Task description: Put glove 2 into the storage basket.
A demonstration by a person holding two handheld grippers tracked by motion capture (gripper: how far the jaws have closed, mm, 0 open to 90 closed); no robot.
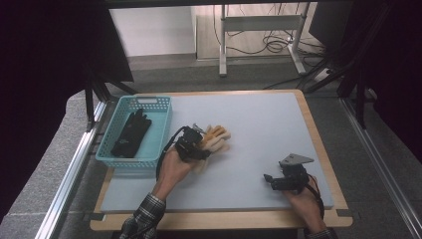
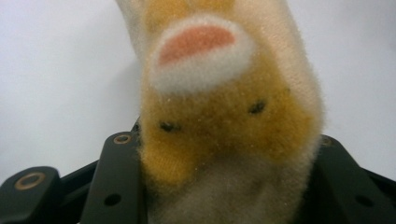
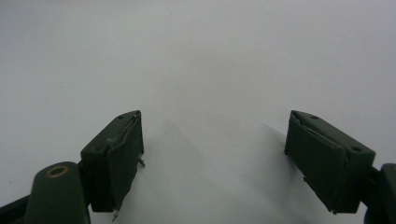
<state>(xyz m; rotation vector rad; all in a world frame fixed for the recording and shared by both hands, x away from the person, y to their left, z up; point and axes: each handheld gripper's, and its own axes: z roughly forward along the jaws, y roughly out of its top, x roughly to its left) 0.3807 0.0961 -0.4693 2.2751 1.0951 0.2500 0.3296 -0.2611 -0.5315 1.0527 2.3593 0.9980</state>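
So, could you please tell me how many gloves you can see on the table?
2. A black glove lies in the teal basket at the left; a fuzzy cream-and-orange glove is gripped by the left claw mid-table. Others may be hidden beneath.

A turquoise plastic basket sits at the left of the frame on the pale blue table, a black glove lying inside it. At top centre, grey desk legs and tangled cables occupy the floor.
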